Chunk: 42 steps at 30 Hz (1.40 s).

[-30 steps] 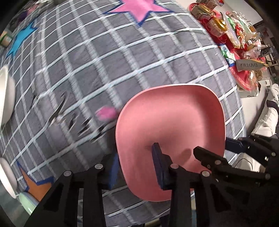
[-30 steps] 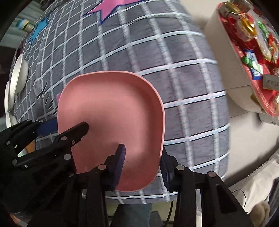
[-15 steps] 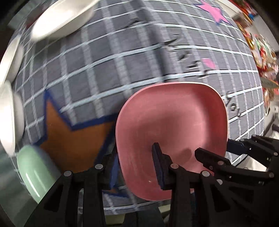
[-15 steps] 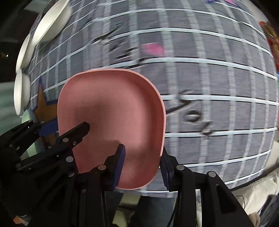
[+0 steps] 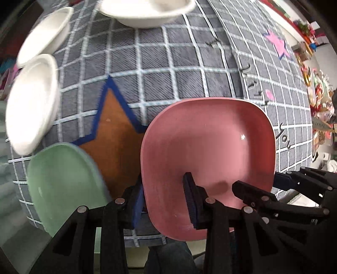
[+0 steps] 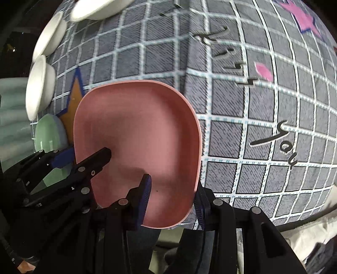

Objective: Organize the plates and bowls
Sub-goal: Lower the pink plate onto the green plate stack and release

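Note:
A pink square plate point(image 5: 208, 151) is held above the grey checked cloth by both grippers. My left gripper point(image 5: 164, 200) is shut on its near-left rim. My right gripper point(image 6: 172, 196) is shut on its near-right rim; the plate also shows in the right wrist view point(image 6: 137, 134). A green plate point(image 5: 61, 181) lies on the cloth just left of the pink one, also in the right wrist view point(image 6: 47, 134). Three white bowls point(image 5: 31, 101) point(image 5: 44, 35) point(image 5: 145, 10) stand at the left and far edge.
The grey checked cloth point(image 5: 185, 69) has an orange star point(image 5: 113, 126) beneath the plates and a pink star point(image 5: 276, 42) far right. A cluttered red tray point(image 5: 318, 99) sits beyond the right edge. The cloth's near edge drops off just below the grippers.
Both grippers have carried the pink plate leftward across the cloth. The orange star, green plate and white bowls have come into view and now lie close.

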Available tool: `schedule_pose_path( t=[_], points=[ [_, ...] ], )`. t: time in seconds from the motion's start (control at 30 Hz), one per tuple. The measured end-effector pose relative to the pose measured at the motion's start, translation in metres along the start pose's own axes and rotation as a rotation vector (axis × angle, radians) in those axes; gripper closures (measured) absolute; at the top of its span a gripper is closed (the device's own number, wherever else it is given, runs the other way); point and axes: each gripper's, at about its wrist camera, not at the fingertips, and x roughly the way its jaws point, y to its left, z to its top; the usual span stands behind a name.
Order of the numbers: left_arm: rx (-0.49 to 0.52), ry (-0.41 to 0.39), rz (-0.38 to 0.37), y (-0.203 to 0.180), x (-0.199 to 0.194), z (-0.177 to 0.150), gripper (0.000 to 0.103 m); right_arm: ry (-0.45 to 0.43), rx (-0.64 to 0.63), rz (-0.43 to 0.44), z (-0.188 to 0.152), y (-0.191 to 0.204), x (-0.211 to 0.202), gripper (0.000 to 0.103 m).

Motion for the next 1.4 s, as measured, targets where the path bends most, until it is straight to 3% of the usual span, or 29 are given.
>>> schedule_pose_path(
  t=[0.2, 0.43, 0.73, 1.1, 1.17, 1.27, 1.33, 1.4],
  points=[
    [-0.069, -0.058, -0.009, 0.043, -0.041, -0.014, 0.065, -0.022, -0.051, -0.011, 0.026, 0.054, -0.026, 0.062],
    [-0.154, -0.086, -0.003, 0.092, -0.068, -0.027, 0.064, -0.033, -0.142, -0.010, 0.026, 0.124, -0.037, 0.061],
    [-0.244, -0.058, 0.018, 0.148, -0.064, -0.062, 0.064, 0.008, -0.251, -0.010, -0.015, 0.194, -0.008, 0.061],
    [-0.256, -0.056, 0.028, 0.170, -0.059, -0.073, 0.064, 0.042, -0.260, -0.010, -0.033, 0.232, 0.022, 0.061],
    [-0.254, -0.059, 0.040, 0.171, -0.059, -0.074, 0.058, 0.049, -0.257, -0.012, -0.032, 0.228, 0.028, 0.061],
    [-0.264, -0.076, 0.080, 0.180, -0.065, -0.077, 0.039, 0.048, -0.253, -0.011, -0.039, 0.220, 0.044, 0.057],
    [-0.285, -0.094, 0.086, 0.188, -0.070, -0.078, 0.030, 0.036, -0.245, -0.016, -0.037, 0.212, 0.036, 0.048],
    [-0.303, -0.106, 0.071, 0.191, -0.073, -0.076, 0.024, 0.018, -0.227, -0.020, -0.035, 0.210, 0.035, 0.026]
  ],
)
